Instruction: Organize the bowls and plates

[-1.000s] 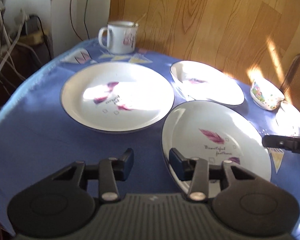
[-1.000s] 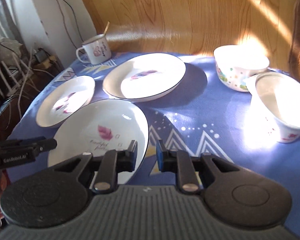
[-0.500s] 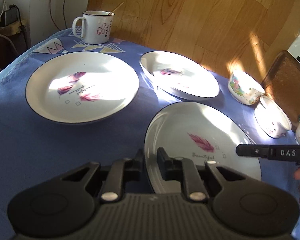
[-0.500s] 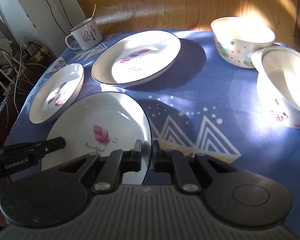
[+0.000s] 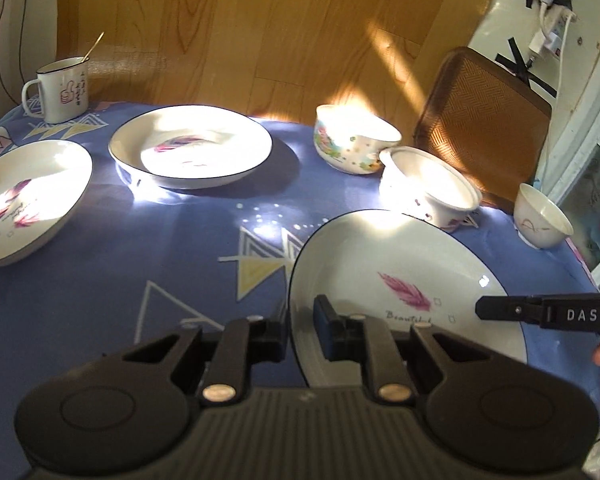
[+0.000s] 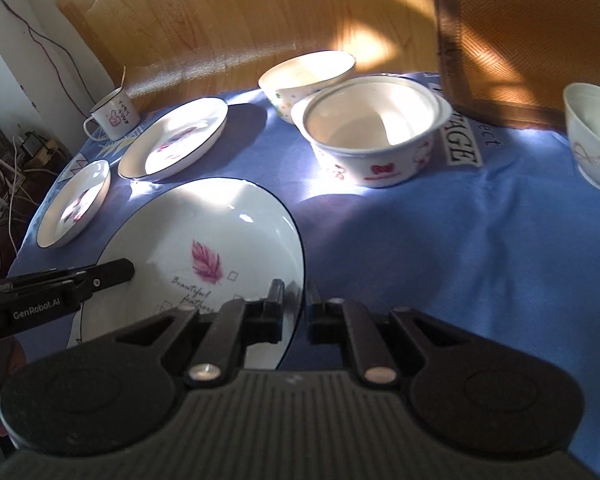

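A white plate with a pink feather (image 5: 400, 264) is held by both grippers at opposite rims. My left gripper (image 5: 300, 316) is shut on its left rim. My right gripper (image 6: 295, 296) is shut on its right rim (image 6: 300, 264). The plate appears a little off the blue tablecloth, just in front of a white bowl with red prints (image 5: 432, 188). Two more feather plates lie to the left, one deep (image 5: 192, 148) and one at the table's left edge (image 5: 24, 196). A floral bowl (image 5: 352, 140) and a small white bowl (image 5: 540, 216) stand at the right.
A white mug with a stick in it (image 5: 60, 88) stands at the far left corner. A brown woven chair back (image 5: 480, 120) rises behind the bowls. The table's right edge (image 5: 580, 264) is close to the small bowl. Cables hang at the left (image 6: 4, 152).
Both grippers closed on the feather plate's opposite rims, then carried it to the right, toward the bowls. The other plates now lie farther left in both views.
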